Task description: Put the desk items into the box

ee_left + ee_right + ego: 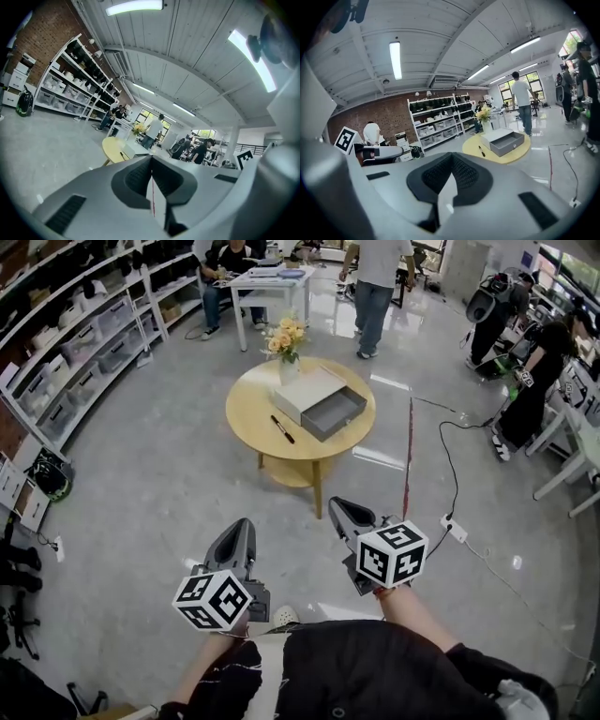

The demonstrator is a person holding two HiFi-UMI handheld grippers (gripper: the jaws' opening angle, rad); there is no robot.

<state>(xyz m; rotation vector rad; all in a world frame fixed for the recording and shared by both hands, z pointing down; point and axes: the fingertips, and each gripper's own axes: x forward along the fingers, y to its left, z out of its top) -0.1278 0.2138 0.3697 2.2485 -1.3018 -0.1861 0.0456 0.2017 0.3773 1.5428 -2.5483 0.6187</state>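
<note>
A round yellow table [255, 413] stands on the floor well ahead of both grippers. On it sit a white box with an open grey drawer [322, 404], a black pen [282, 429] to the box's left, and a vase of yellow flowers [287, 345] behind it. My left gripper [241, 524] and right gripper [339, 507] are held side by side over the floor, short of the table, both pointing toward it. Each is shut with nothing between its jaws. The right gripper view shows the pen [481, 151] and drawer box [504, 139] beyond the right gripper [451, 157].
Storage shelves [84, 343] line the left wall. A person [375, 282] stands behind the table beside a white desk [267, 282]; more people stand at the right. A red floor line [408, 456], a black cable [450, 470] and a power strip [457, 529] lie right of the table.
</note>
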